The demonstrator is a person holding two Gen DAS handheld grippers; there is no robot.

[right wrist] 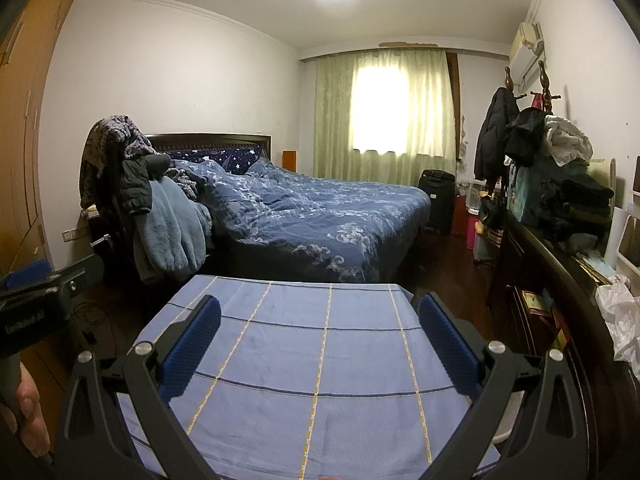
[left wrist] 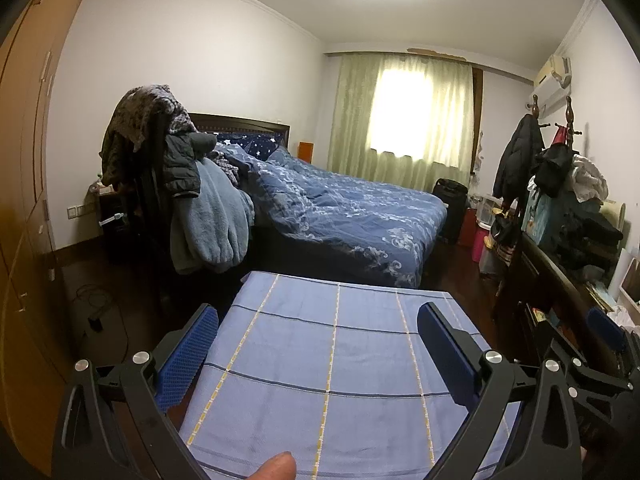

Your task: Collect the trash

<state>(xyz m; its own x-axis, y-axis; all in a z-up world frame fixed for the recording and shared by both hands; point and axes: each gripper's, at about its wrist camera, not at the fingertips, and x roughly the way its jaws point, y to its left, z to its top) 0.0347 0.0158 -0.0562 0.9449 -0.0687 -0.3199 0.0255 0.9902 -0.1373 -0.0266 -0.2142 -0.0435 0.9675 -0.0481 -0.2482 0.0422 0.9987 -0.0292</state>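
Both grippers are being held level above a table draped in a blue checked cloth (left wrist: 332,360), and nothing is being gripped. The left gripper (left wrist: 318,316) is being kept wide apart, its blue ridged pads (left wrist: 188,356) framing bare cloth. The right gripper (right wrist: 320,304) is likewise being held wide, with only cloth showing between its fingers.

The one trash-like thing is being picked up at the far right edge of the right wrist view: a crumpled white plastic bag (right wrist: 620,316), thin, wrinkled and slightly glossy, slumped on the dark wooden dresser (right wrist: 560,280) well apart from the right gripper. In the left wrist view only a pale sliver of it is being caught at the frame's edge, too small to make out.

Beyond the table, a bed with a rumpled blue quilt (left wrist: 340,208) is being shown, and a chair heaped with clothes (left wrist: 180,184) beside it.
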